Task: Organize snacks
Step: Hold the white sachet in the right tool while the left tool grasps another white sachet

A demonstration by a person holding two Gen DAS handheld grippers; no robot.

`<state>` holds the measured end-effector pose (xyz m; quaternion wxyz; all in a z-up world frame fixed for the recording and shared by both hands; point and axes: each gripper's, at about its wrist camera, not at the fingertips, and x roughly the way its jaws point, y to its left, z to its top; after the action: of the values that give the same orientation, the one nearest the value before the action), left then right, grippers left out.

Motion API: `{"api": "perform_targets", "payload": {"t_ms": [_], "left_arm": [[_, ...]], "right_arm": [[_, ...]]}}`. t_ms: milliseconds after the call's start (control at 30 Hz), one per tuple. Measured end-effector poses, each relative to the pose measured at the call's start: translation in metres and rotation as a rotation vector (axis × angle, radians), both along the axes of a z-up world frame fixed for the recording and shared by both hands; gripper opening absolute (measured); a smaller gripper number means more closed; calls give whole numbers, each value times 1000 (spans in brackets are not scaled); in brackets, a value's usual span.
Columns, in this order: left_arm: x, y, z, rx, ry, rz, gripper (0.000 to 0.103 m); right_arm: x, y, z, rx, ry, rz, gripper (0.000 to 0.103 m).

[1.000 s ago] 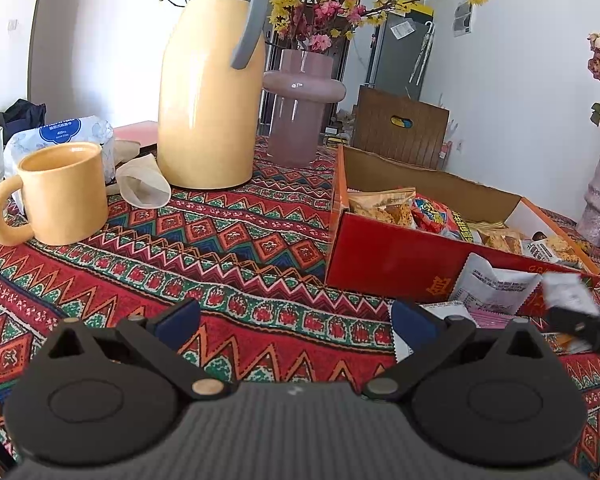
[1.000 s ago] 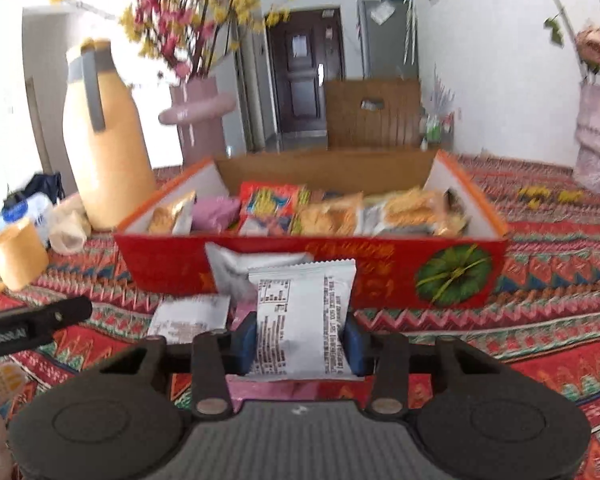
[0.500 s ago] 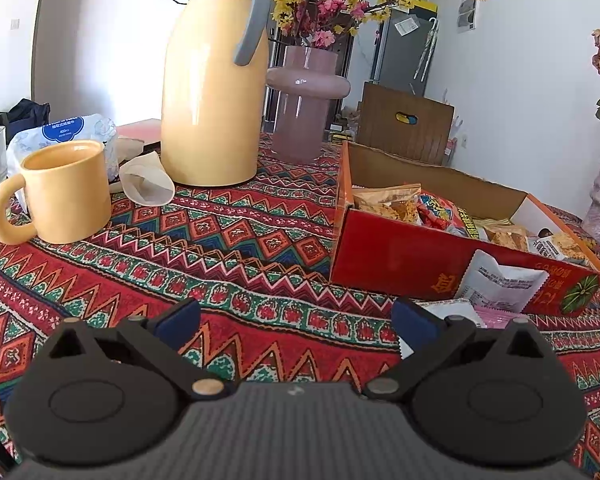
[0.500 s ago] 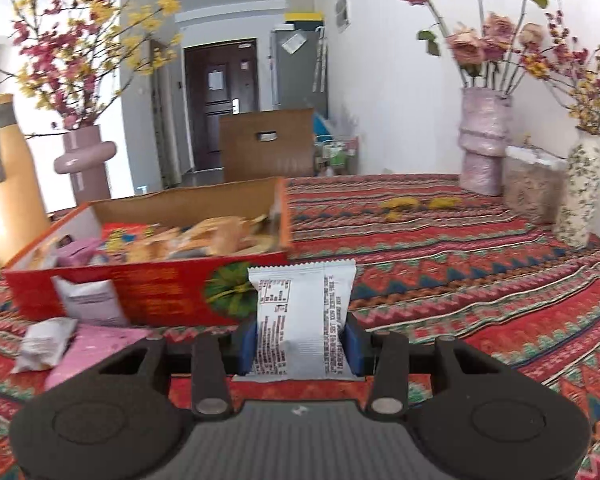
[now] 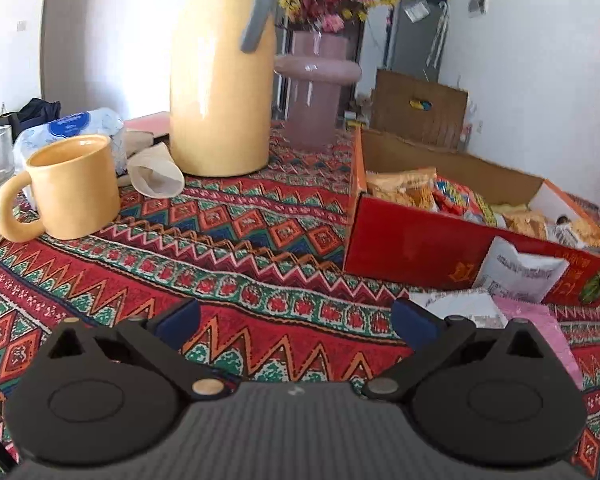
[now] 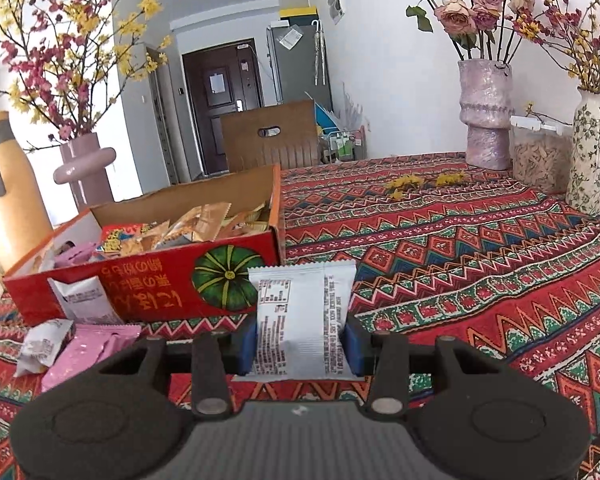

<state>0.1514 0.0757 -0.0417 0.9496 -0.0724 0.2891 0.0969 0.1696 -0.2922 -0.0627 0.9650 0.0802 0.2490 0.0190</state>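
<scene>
My right gripper (image 6: 300, 344) is shut on a white snack packet (image 6: 300, 316), held upright just in front of the right end of the red snack box (image 6: 160, 288). The box (image 5: 420, 244) holds several snack bags. A white packet (image 6: 84, 298) leans on its front wall, and another white packet (image 6: 40, 346) and a pink packet (image 6: 88, 350) lie on the cloth before it. In the left wrist view the leaning white packet (image 5: 520, 272) and the pink packet (image 5: 532, 316) sit to the right. My left gripper (image 5: 296, 320) is open over the patterned tablecloth, with nothing between its fingers.
A yellow mug (image 5: 68, 188), a tall yellow thermos (image 5: 220, 80), a pink vase (image 5: 316, 80) and a crumpled paper cup (image 5: 156, 174) stand left of the box. Two flower vases (image 6: 486, 112) and a clear jar (image 6: 540, 156) stand at the far right.
My right gripper has swung to the right with the white packet, from the box's middle to its right end. It has left the left wrist view. The left gripper has stayed put.
</scene>
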Motion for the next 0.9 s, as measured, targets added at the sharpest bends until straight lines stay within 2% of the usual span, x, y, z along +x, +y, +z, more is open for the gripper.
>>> {"api": "perform_targets", "payload": {"t_ms": [167,267,367,433,900], "left_arm": [[2,-7,9,24,9,15,103],[3,-14,23,-4,-8,-7,103],[13,-29,31,10,-10,-42,103],[24,-38,32,17,12,-49,103],[68,-57,8,-109,191,-38,103]], "right_arm": [[-1,-2,1,30,-3,22,42],[-2,-3,1,45,-6,31,42],[-3,-4,1,54,-11,36,42],[-4,-5,2,61,-16,39,42],[-3,-9,0,109,-12,61,42]]}}
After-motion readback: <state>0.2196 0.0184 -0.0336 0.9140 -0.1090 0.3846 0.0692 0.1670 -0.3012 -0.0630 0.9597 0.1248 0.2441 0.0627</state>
